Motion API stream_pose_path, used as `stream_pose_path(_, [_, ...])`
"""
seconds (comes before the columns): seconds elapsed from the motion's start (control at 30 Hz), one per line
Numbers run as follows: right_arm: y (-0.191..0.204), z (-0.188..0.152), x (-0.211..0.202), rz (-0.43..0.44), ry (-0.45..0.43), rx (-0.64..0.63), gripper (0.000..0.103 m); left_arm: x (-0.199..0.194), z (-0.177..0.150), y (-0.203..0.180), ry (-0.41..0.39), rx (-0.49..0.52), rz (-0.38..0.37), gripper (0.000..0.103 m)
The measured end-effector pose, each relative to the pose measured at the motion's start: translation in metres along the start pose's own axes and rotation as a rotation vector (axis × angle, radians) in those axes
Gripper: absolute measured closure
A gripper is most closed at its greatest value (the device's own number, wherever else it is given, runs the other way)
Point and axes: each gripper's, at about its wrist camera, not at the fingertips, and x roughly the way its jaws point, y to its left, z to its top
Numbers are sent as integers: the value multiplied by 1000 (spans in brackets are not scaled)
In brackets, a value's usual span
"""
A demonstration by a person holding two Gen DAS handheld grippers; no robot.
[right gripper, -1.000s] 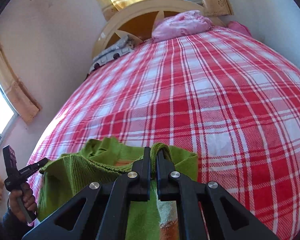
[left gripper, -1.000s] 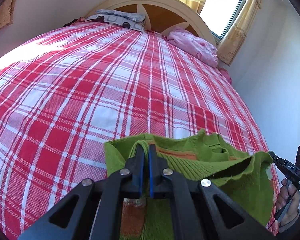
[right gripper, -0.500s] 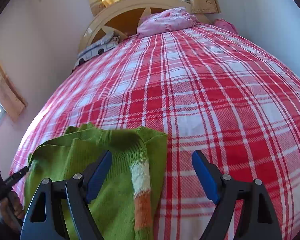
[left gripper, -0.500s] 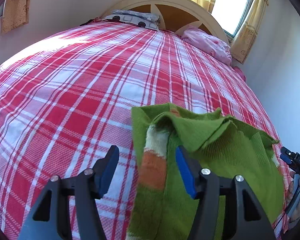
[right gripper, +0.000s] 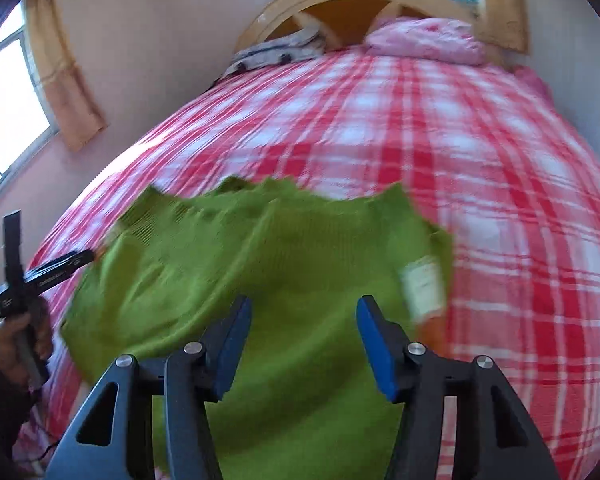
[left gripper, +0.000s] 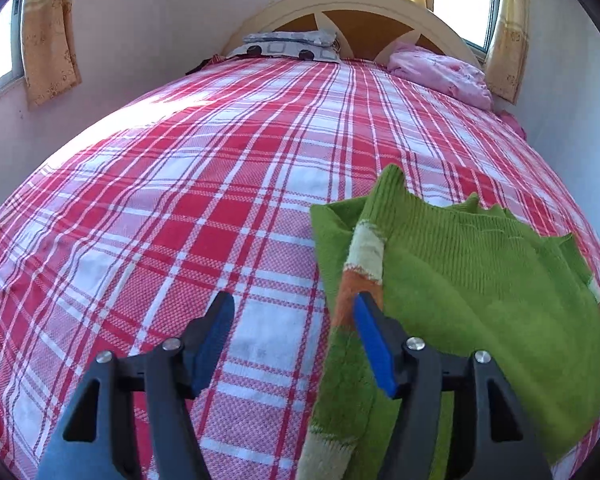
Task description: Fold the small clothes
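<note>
Green sweater [left gripper: 480, 292] lies loosely folded on the near right part of the red plaid bed [left gripper: 180, 208], free of both tongs. Left tongs [left gripper: 294, 344] are opening over bare sheet, nothing between the blue pads, the right pad just at the sweater's left edge where an orange-and-cream striped sleeve [left gripper: 360, 268] runs near to far. Right tongs [right gripper: 304, 344] hover above the sweater's middle, closing, the pads not pressing any cloth. Judging by this, the garment sits to the right of the left tongs and directly below the right ones, so the right hand looks nearer for the next fold. Pillows [left gripper: 440, 72] lie far off by the headboard [left gripper: 364, 8].
</note>
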Motion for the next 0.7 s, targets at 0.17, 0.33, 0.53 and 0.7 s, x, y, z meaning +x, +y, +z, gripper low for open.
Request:
stream_pose_path(0.17, [49,-1,50,87,157,-61,52,-3,-13,9,-17,-56,-3,37])
stream_pose_path(0.33, [54,29,98,-213,100,-111,58,4,-23,13,6,-86,-13,37])
stream_pose_path(0.53, [50,39,76,-169,4,-8,58,3,-33,18,15,-114,-39,37])
stream_pose_path(0.7, [101,26,59,-84,-2,-189,58,6,-35,26,15,-161,-98,37])
